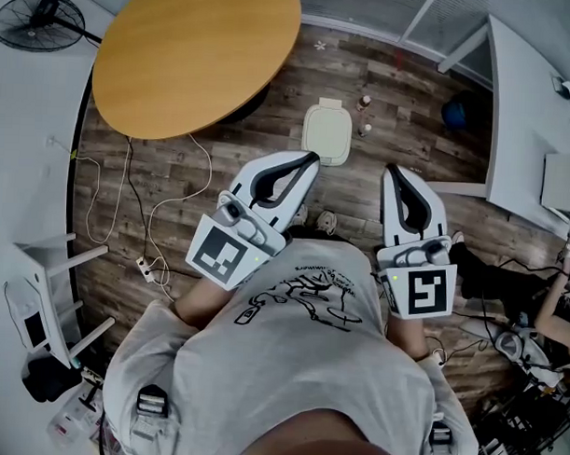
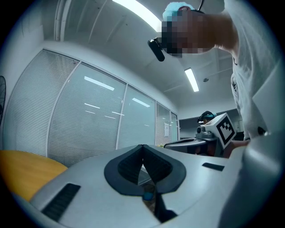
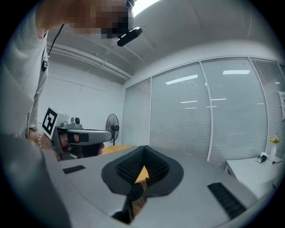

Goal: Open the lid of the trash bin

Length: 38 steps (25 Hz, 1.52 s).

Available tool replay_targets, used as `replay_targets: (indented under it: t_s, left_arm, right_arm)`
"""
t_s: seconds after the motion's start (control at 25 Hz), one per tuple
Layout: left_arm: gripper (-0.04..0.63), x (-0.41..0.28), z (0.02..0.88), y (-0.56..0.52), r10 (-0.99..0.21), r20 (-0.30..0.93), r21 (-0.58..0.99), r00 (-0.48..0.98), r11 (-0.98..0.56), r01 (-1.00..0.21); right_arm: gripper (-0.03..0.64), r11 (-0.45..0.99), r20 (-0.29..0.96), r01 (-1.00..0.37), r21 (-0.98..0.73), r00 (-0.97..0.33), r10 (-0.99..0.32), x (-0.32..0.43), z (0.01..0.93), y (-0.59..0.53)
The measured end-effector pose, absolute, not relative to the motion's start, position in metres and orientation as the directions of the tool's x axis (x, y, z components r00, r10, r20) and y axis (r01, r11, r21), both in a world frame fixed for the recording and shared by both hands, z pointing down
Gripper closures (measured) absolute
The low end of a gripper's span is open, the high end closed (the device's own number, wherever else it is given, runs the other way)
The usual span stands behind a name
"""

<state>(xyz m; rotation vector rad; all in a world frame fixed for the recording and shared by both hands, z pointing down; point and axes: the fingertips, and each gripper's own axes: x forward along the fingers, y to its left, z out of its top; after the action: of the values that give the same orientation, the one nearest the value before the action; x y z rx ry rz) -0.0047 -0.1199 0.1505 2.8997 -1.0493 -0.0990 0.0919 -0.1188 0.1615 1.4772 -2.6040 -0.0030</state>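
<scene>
In the head view a small white trash bin (image 1: pixel 327 132) stands on the wooden floor with its lid down, just beyond the round table. My left gripper (image 1: pixel 313 158) is held level in front of me, its tips above the near edge of the bin as seen from here. Its jaws are shut with nothing between them (image 2: pixel 142 150). My right gripper (image 1: pixel 393 171) is held beside it, to the right of the bin, and is also shut and empty (image 3: pixel 143 150). Neither gripper view shows the bin.
A round wooden table (image 1: pixel 198 51) fills the upper left, with a floor fan (image 1: pixel 40 19) behind it. White desks (image 1: pixel 527 118) line the right side. Cables and a power strip (image 1: pixel 148 268) lie on the floor at left. Small bottles (image 1: pixel 365 103) stand near the bin.
</scene>
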Motion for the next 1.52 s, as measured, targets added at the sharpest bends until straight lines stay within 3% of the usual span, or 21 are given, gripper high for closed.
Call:
replay_targets:
  t_s: [1.52]
  left_arm:
    - [0.578,-0.01,0.357,-0.145,-0.606,0.276,0.219,0.746,-0.716,-0.663]
  right_arm:
    - [0.592,0.522,0.464,-0.853,0.001,-0.462,-0.756,0.086,0.372,-0.136]
